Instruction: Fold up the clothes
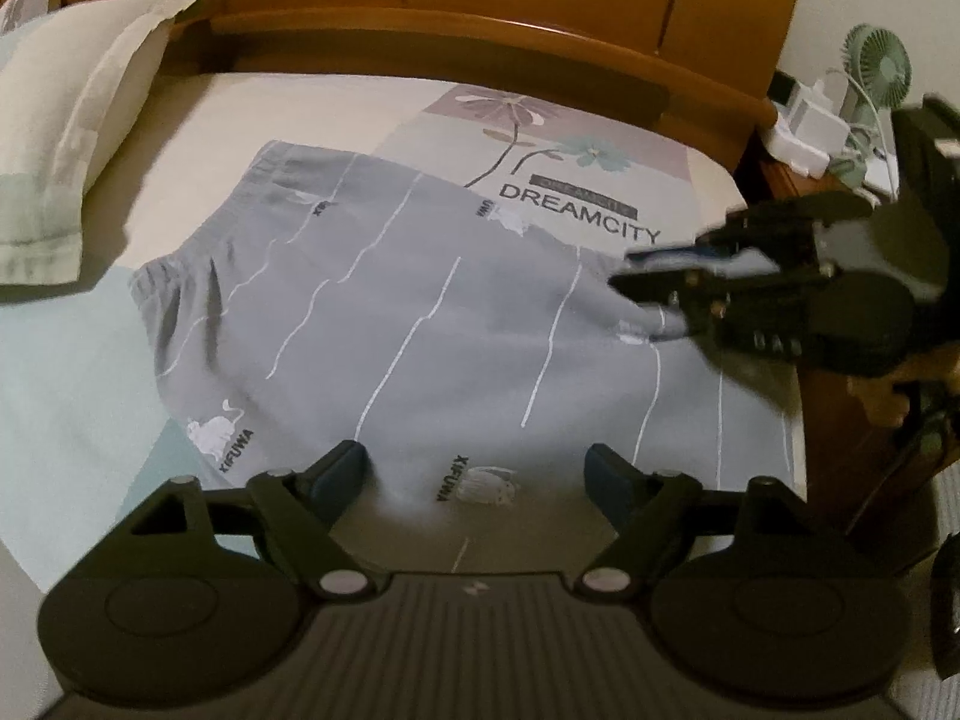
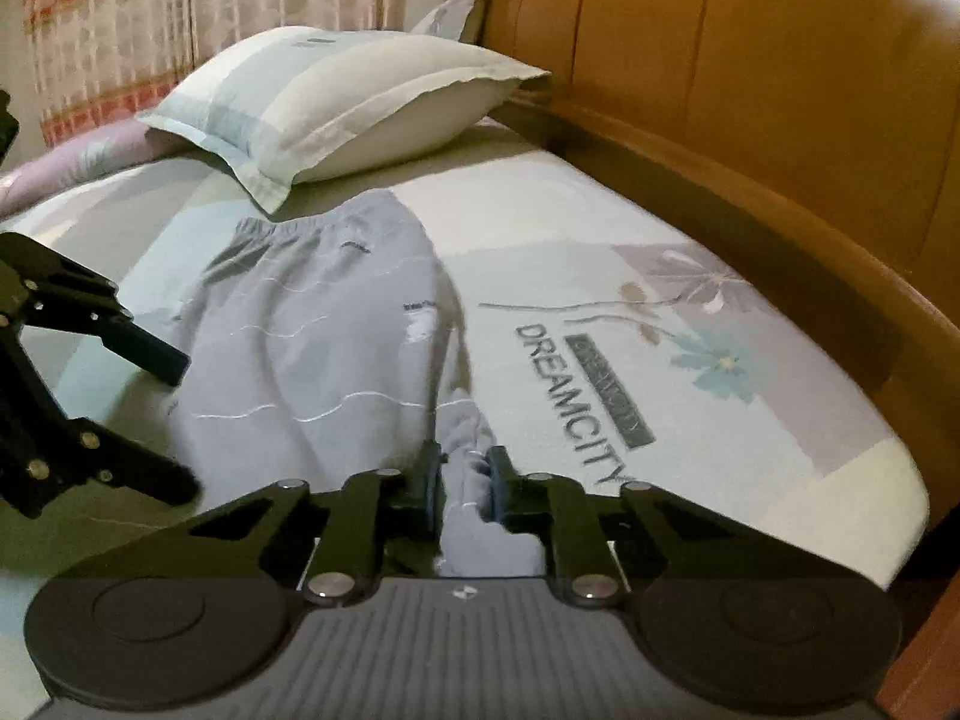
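Grey trousers [image 1: 420, 324] with thin white wavy lines and small cat prints lie spread on the bed, waistband toward the pillow. My left gripper [image 1: 477, 471] is open just above the near part of the fabric, holding nothing. My right gripper [image 2: 465, 471] is shut on a bunched fold of the grey trousers [image 2: 312, 336]. It shows in the left wrist view [image 1: 654, 294] at the right edge of the garment, pinching the cloth. The open left gripper [image 2: 180, 420] shows at the left of the right wrist view.
The bed sheet [image 1: 588, 216] carries a flower print and the word DREAMCITY. A pillow [image 1: 72, 120] lies at the far left by the wooden headboard [image 1: 480, 0]. A bedside stand with a green fan [image 1: 876, 66] is at the right. Curtains [image 2: 180, 12] hang behind the bed.
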Demonstrator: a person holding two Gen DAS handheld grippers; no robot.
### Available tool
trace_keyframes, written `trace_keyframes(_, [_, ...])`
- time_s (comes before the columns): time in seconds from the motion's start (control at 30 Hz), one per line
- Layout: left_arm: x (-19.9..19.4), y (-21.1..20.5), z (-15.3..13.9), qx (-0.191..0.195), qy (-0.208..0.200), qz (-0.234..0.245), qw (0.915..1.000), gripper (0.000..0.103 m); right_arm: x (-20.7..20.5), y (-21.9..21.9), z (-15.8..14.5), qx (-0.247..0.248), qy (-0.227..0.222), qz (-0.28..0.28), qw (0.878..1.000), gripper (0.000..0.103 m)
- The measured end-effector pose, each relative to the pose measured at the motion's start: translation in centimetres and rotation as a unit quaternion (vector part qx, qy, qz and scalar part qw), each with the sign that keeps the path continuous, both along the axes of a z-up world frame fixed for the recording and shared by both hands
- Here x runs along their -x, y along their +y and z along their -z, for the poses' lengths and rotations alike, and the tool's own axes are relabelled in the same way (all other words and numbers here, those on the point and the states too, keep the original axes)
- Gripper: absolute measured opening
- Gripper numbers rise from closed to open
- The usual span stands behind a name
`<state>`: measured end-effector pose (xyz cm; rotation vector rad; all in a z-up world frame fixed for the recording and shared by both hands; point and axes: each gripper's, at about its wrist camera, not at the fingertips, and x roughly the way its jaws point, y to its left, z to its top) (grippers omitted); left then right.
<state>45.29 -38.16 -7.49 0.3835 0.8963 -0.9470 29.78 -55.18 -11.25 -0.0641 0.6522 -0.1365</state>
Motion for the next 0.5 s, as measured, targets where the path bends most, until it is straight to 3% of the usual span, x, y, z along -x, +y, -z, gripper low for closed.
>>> trace_keyframes(0.07, [0.1, 0.1, -0.1, 0.001, 0.001, -0.002, 1.0000, 0.081, 0.1, -0.1, -0.7, 0.046, -0.023, 0.026, 0.998, 0.018])
trace_keyframes(0.13, [0.1, 0.2, -0.2, 0.001, 0.005, -0.005, 1.0000, 0.081, 0.8, -1.8, -1.8, -0.004, -0.041, 0.052, 0.998, 0.034])
trace_keyframes(0.17, [0.1, 0.2, -0.2, 0.002, 0.006, -0.004, 1.0000, 0.081, 1.5, -2.8, -2.2, -0.035, -0.051, 0.061, 0.996, 0.053])
trace_keyframes(0.2, [0.2, 0.3, -0.3, 0.002, 0.007, -0.003, 1.0000, 0.081, 2.4, -3.8, -2.6, -0.063, -0.062, 0.073, 0.993, 0.065])
trace_keyframes(0.3, [0.4, 0.4, -0.2, 0.002, 0.006, -0.001, 1.0000, 0.081, 4.9, -7.0, -3.4, -0.162, -0.085, 0.108, 0.977, 0.066])
trace_keyframes(0.4, [0.4, 0.4, -0.1, 0.003, 0.004, -0.003, 1.0000, 0.082, 6.1, -10.1, -2.1, -0.311, -0.067, 0.120, 0.940, 0.066])
trace_keyframes(0.5, [0.4, 0.4, -0.2, 0.002, 0.007, -0.004, 1.0000, 0.082, 6.0, -11.2, -0.4, -0.395, -0.031, 0.125, 0.910, 0.065])
